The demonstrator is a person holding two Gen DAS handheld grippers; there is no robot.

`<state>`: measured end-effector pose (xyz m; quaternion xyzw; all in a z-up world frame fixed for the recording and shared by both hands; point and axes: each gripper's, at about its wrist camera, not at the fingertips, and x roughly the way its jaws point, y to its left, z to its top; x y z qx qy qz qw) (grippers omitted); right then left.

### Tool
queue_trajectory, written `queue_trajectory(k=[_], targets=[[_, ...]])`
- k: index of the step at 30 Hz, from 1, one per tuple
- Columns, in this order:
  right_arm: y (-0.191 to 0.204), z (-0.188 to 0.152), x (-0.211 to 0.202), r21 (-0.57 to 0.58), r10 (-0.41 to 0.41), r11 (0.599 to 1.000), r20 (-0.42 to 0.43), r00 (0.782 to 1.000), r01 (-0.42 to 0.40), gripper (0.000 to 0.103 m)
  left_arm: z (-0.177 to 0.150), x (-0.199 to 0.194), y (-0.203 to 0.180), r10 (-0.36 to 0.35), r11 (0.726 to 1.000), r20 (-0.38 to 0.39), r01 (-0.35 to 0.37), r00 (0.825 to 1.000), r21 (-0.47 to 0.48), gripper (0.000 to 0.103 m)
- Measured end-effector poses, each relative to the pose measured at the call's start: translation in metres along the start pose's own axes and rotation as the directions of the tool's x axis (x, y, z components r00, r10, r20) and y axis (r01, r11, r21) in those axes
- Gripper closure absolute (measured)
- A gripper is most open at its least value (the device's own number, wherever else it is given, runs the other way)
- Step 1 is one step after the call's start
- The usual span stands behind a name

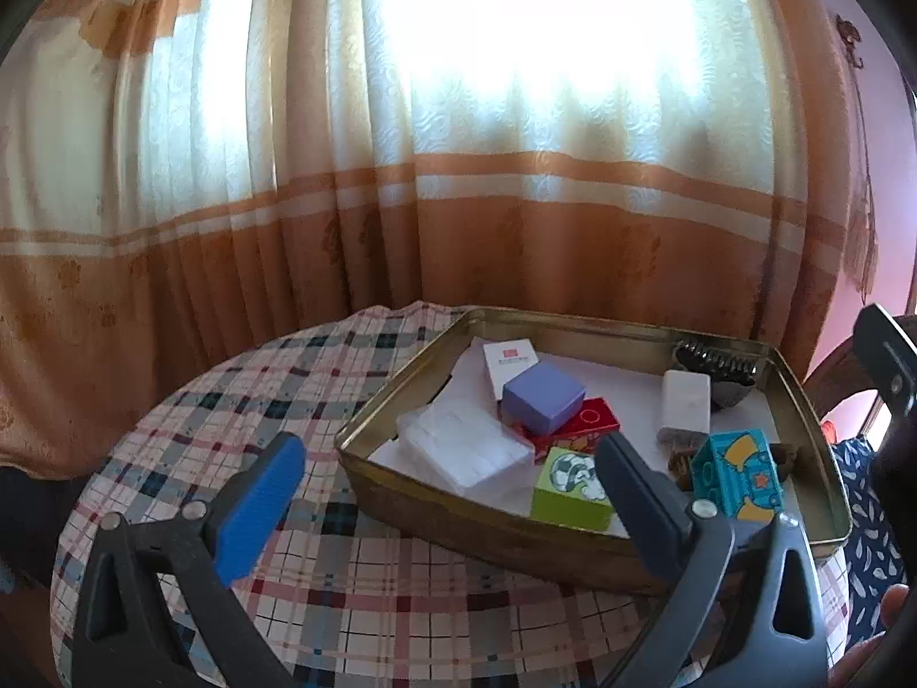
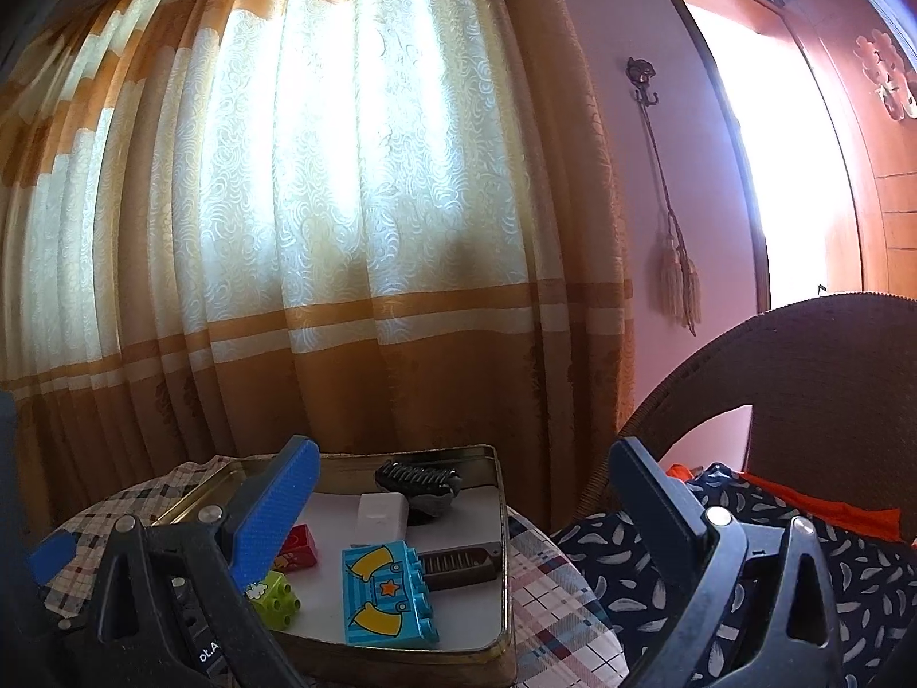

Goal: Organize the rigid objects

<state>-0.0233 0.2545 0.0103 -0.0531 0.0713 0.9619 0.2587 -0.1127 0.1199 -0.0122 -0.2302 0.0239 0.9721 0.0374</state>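
A gold tin tray (image 1: 458,522) sits on a plaid-covered round table (image 1: 286,378). Inside it lie a clear plastic case (image 1: 464,447), a purple box (image 1: 544,395), a white box (image 1: 507,364), a red box (image 1: 599,418), a green block (image 1: 573,487), a blue toy block (image 1: 739,473), a white charger (image 1: 685,407) and a black comb (image 1: 716,367). My left gripper (image 1: 453,447) stands open and empty just before the tray's near left corner. My right gripper (image 2: 464,450) is open above the tray's (image 2: 504,544) right side, over the blue block (image 2: 390,596) and a brown comb (image 2: 458,565).
An orange and cream curtain (image 1: 458,200) hangs close behind the table. A wicker chair (image 2: 802,378) with a dark feather-print cushion (image 2: 602,562) stands at the right, touching the table's edge. Bare plaid cloth lies left of the tray.
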Motion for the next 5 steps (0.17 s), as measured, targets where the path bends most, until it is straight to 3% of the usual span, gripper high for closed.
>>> queue_trajectory(k=[5], targets=[[0.0003, -0.0002, 0.002, -0.001, -0.002, 1.0, -0.01, 1.0, 0.002, 0.001, -0.0014, 0.0009, 0.0032, -0.002, 1.0, -0.008, 0.002, 1.0, -0.018, 0.0]])
